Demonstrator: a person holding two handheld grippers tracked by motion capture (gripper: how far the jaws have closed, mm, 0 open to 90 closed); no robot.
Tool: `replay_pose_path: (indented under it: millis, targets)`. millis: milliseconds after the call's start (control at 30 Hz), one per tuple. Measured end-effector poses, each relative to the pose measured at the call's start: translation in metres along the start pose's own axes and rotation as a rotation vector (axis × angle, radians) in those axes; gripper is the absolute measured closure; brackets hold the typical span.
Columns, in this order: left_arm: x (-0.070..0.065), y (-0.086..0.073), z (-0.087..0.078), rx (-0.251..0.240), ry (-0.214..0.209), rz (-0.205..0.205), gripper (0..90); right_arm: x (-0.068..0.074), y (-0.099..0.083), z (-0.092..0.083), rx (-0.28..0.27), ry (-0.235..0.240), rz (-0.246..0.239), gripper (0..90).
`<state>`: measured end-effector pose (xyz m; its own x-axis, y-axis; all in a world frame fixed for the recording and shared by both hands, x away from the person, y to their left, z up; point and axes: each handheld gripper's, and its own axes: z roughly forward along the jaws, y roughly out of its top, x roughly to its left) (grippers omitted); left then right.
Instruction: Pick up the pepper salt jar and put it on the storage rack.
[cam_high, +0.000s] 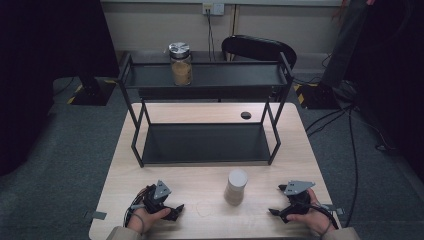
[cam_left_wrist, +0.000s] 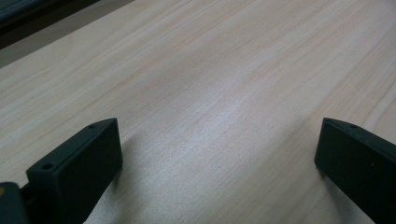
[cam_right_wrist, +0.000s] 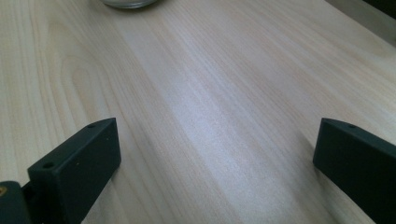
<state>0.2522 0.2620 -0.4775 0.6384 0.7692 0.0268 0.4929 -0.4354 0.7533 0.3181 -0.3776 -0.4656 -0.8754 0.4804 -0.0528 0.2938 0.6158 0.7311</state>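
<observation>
White cylindrical canister (cam_high: 236, 186) stands on the tabletop (cam_high: 200, 200) between 2 wide-open, empty units: left hand-held gripper (cam_high: 176, 210), right hand-held gripper (cam_high: 274, 212). Approach level, centre jaws around it

From the high view we see a dim room: the corners fall to near black, and the bench (cam_high: 150, 165) is the brightest surface, lit softly from above. In both gripper views we see a pale sheen on the wood, soft shadows beside the jaws, and blurred far edges.
</observation>
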Motion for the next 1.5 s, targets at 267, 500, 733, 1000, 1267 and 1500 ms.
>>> replay_pose_path:
  millis: [267,500,733,1000,1267,1500]
  targets:
    - [0.0,0.0,0.0,0.0,0.0,0.0,0.0,-0.004,-0.002,-0.001,-0.012,0.021,0.026,0.0]
    - [0.0,0.0,0.0,0.0,0.0,0.0,0.0,0.0,0.006,-0.003,-0.034,0.036,0.007,0.8]
    - [0.0,0.0,0.0,0.0,0.0,0.0,0.0,0.003,0.019,0.0,-0.086,0.081,0.002,0.6]
    - [0.0,0.0,0.0,0.0,0.0,0.0,0.0,0.004,0.04,0.005,-0.117,0.13,-0.013,0.4]
    - [0.0,0.0,0.0,0.0,0.0,0.0,0.0,0.007,0.06,0.015,-0.149,0.168,-0.021,0.3]
    - [0.0,0.0,0.0,0.0,-0.001,0.0,0.0,0.01,0.073,0.026,-0.188,0.18,-0.014,0.2]
